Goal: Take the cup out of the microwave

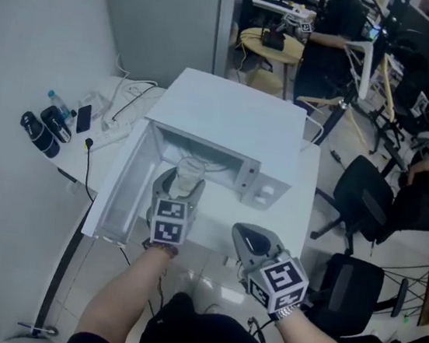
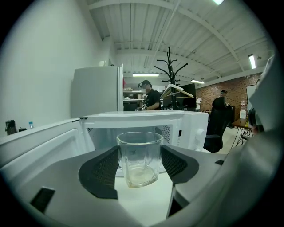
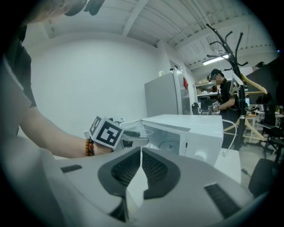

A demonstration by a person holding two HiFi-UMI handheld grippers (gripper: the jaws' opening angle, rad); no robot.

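A clear glass cup (image 1: 189, 173) sits between the jaws of my left gripper (image 1: 185, 182), just in front of the open white microwave (image 1: 229, 122). In the left gripper view the cup (image 2: 139, 157) stands upright with both dark pads (image 2: 100, 170) against its sides, and the left gripper (image 2: 139, 163) is shut on it. The microwave's cavity (image 2: 133, 133) lies behind the cup, and its door (image 1: 122, 186) is swung open to the left. My right gripper (image 1: 243, 237) hovers to the right of the left one with nothing in it. Its pads (image 3: 153, 166) meet at the tips.
The white table (image 1: 307, 179) carries cables and a power strip (image 1: 113, 134), a small bottle (image 1: 59, 103) and black items (image 1: 44, 129) at the left. Office chairs (image 1: 364, 194) stand at the right. A person (image 1: 335, 26) sits at a desk beyond, near a coat rack (image 2: 171, 73).
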